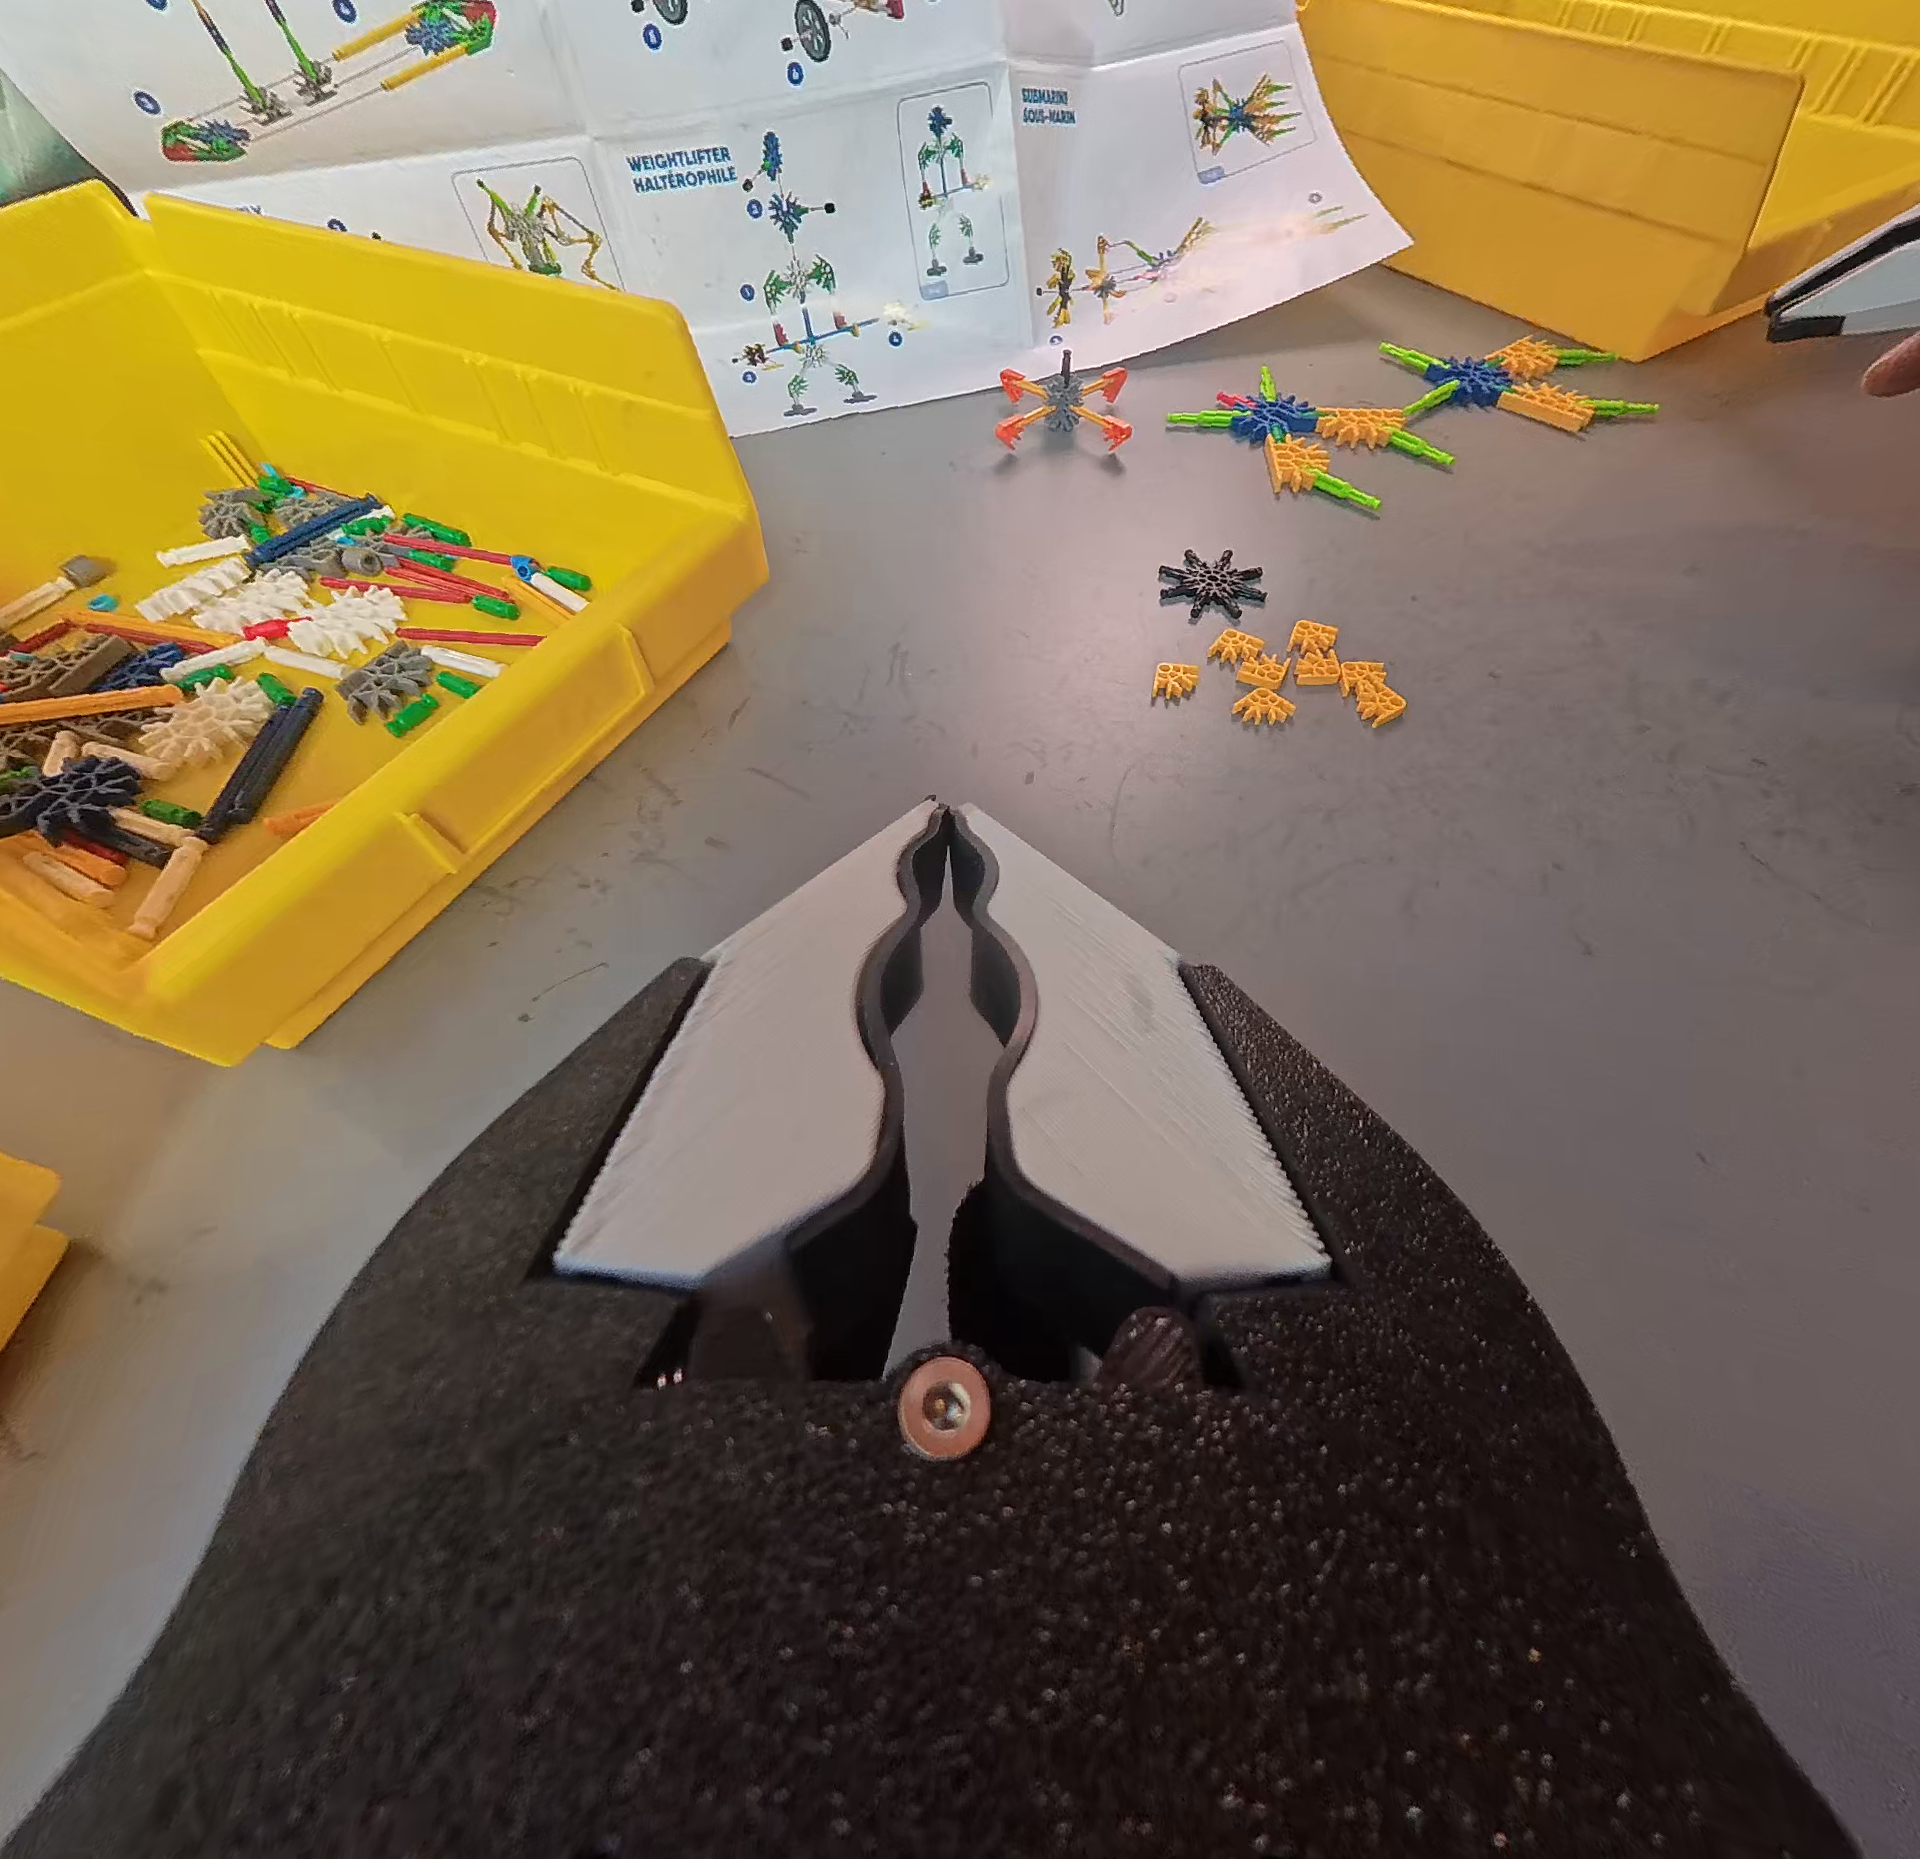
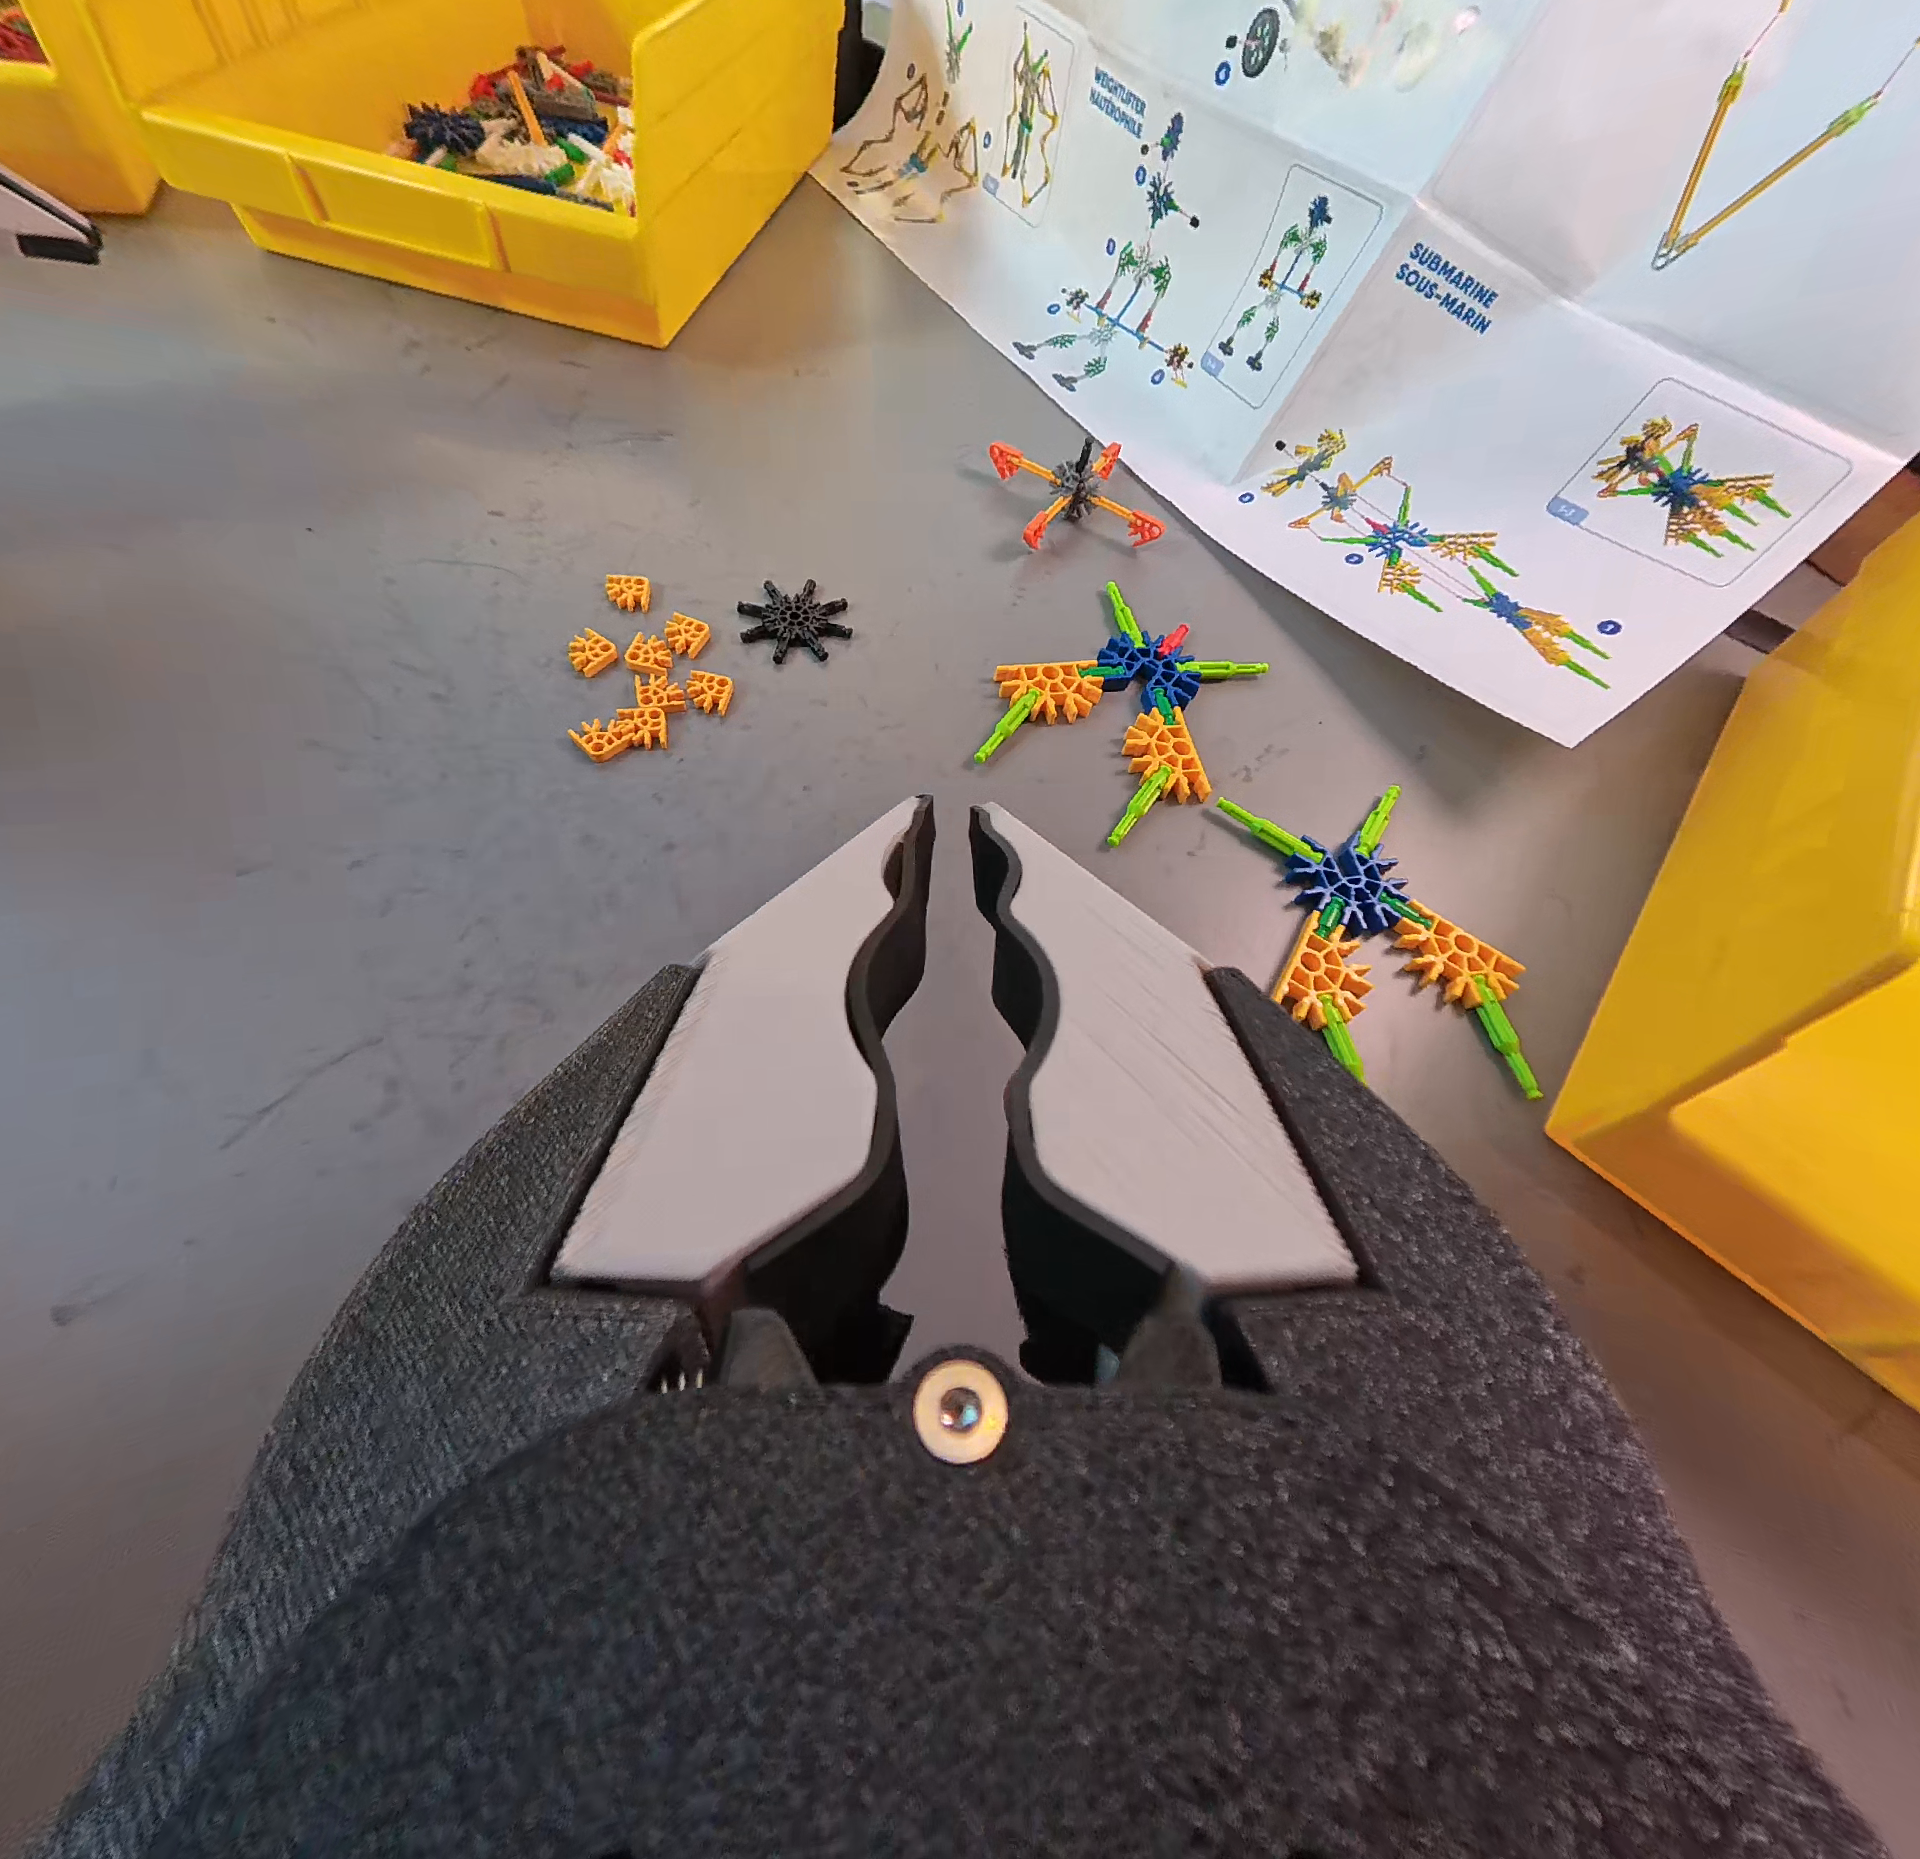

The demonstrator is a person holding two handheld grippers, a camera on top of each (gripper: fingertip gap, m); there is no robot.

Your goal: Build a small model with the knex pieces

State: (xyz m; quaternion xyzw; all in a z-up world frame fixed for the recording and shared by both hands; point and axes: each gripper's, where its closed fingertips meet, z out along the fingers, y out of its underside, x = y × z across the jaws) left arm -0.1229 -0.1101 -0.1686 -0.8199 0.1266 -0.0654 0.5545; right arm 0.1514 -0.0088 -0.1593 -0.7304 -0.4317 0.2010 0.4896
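My left gripper (image 1: 945,810) is shut with its tips touching and nothing between them, above bare grey table. My right gripper (image 2: 951,807) stands with a narrow slit between its tips and nothing in it. Ahead of the right gripper lie a black star connector (image 2: 795,620) and a heap of small orange connectors (image 2: 649,671). To its right lie two blue, orange and green assemblies (image 2: 1143,661) (image 2: 1345,879). The left wrist view shows the same black connector (image 1: 1211,583), orange heap (image 1: 1288,671) and assemblies (image 1: 1273,417) (image 1: 1470,381) ahead on the right.
A small grey and orange-red assembly (image 1: 1062,401) stands near a printed instruction sheet (image 1: 831,95). A yellow bin (image 1: 665,375) of loose rods and connectors sits at the left. Another yellow bin (image 1: 1558,147) sits at the back right, close beside my right gripper (image 2: 1766,926). Left tips to right tips: about 30 cm. About 15 cm separates my right fingertips from the black star connector (image 2: 795,620).
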